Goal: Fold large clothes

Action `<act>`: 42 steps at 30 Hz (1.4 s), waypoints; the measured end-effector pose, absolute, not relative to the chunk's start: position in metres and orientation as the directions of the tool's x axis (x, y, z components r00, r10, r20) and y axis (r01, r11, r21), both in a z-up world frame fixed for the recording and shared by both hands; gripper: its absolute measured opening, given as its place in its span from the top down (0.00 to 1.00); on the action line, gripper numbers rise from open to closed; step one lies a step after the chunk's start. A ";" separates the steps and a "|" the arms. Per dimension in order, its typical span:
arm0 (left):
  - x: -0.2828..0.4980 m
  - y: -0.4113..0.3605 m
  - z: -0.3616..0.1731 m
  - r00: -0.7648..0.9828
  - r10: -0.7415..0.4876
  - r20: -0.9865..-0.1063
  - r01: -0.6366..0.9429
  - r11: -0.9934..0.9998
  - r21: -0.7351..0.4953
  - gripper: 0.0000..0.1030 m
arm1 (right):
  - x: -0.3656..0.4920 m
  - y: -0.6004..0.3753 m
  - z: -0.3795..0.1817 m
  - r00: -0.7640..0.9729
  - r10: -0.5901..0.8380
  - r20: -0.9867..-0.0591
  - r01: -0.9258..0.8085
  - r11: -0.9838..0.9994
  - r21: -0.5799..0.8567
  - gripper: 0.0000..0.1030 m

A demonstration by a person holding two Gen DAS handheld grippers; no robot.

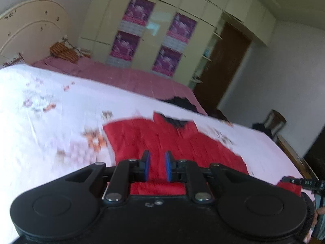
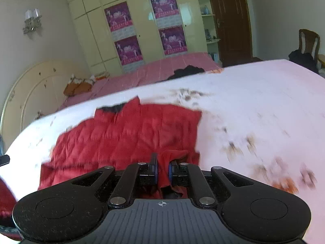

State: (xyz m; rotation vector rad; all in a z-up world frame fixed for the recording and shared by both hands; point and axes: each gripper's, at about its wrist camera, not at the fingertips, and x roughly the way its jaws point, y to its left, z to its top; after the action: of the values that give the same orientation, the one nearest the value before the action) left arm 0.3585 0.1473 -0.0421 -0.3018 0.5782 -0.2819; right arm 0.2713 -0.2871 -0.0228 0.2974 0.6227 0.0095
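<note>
A red quilted jacket [image 1: 162, 138] with a dark collar lies spread on a white flowered sheet [image 1: 50, 111]. My left gripper [image 1: 157, 165] hovers over the jacket's near part, jaws a little apart with nothing between them. In the right wrist view the jacket [image 2: 126, 134] lies ahead and to the left. My right gripper [image 2: 162, 169] is shut on a bunched fold of the jacket's red fabric at its near right edge. The right gripper also shows at the far right of the left wrist view [image 1: 304, 183].
The sheet covers a bed with a pink bedspread [image 1: 126, 77] behind. A dark garment [image 2: 189, 70] lies at the far edge. A cream headboard [image 2: 30, 93], a wardrobe with purple posters [image 2: 146, 24], a brown door [image 2: 229, 18] and a chair [image 2: 307, 42] stand beyond.
</note>
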 end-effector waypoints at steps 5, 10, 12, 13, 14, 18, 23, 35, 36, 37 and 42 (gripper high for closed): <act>0.411 0.136 -0.046 0.802 -0.307 -0.513 0.152 0.935 -0.321 0.87 | 0.334 -0.287 -0.023 0.818 0.102 -0.566 0.080 0.954 0.287 0.92; 0.435 0.133 -0.052 0.792 -0.271 -0.546 0.123 0.948 -0.293 0.86 | 0.374 -0.291 -0.036 0.797 0.082 -0.598 0.115 0.952 0.284 0.92; 0.448 0.137 -0.057 0.780 -0.252 -0.573 0.093 0.952 -0.292 0.86 | 0.391 -0.298 -0.044 0.783 0.082 -0.616 0.141 0.942 0.304 0.92; 0.453 0.139 -0.059 0.776 -0.239 -0.583 0.075 0.954 -0.291 0.86 | 0.398 -0.302 -0.049 0.779 0.080 -0.622 0.155 0.936 0.315 0.92; 0.455 0.143 -0.060 0.775 -0.225 -0.590 0.060 0.956 -0.286 0.83 | 0.407 -0.305 -0.052 0.774 0.075 -0.628 0.167 0.933 0.318 0.92; 0.468 0.156 -0.073 0.750 -0.192 -0.633 -0.003 0.956 -0.293 0.70 | 0.438 -0.317 -0.071 0.736 0.013 -0.676 0.245 0.927 0.285 0.92; 0.480 0.161 -0.090 0.704 -0.218 -0.676 -0.017 0.946 -0.323 0.53 | 0.461 -0.332 -0.092 0.690 -0.002 -0.724 0.294 0.915 0.278 0.91; 0.542 0.128 -0.120 0.661 -0.202 -0.723 0.018 0.967 -0.253 0.28 | 0.489 -0.346 -0.087 0.692 0.105 -0.714 0.243 0.897 0.368 0.72; 0.548 0.127 -0.124 0.648 -0.200 -0.735 0.018 0.969 -0.248 0.32 | 0.492 -0.348 -0.088 0.692 0.112 -0.713 0.245 0.893 0.378 0.72; 0.552 0.126 -0.128 0.639 -0.199 -0.743 0.012 0.968 -0.249 0.36 | 0.493 -0.350 -0.088 0.692 0.120 -0.712 0.245 0.888 0.388 0.71; 0.549 0.120 -0.130 0.671 -0.182 -0.719 0.032 0.976 -0.217 0.81 | 0.498 -0.362 -0.087 0.714 0.142 -0.685 0.250 0.862 0.440 0.27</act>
State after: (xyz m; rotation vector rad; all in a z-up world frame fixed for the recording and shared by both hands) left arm 0.5490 0.1202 -0.1299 -0.1927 0.8284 -0.1215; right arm 0.4976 -0.3619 -0.0873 0.5415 0.7829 -0.0631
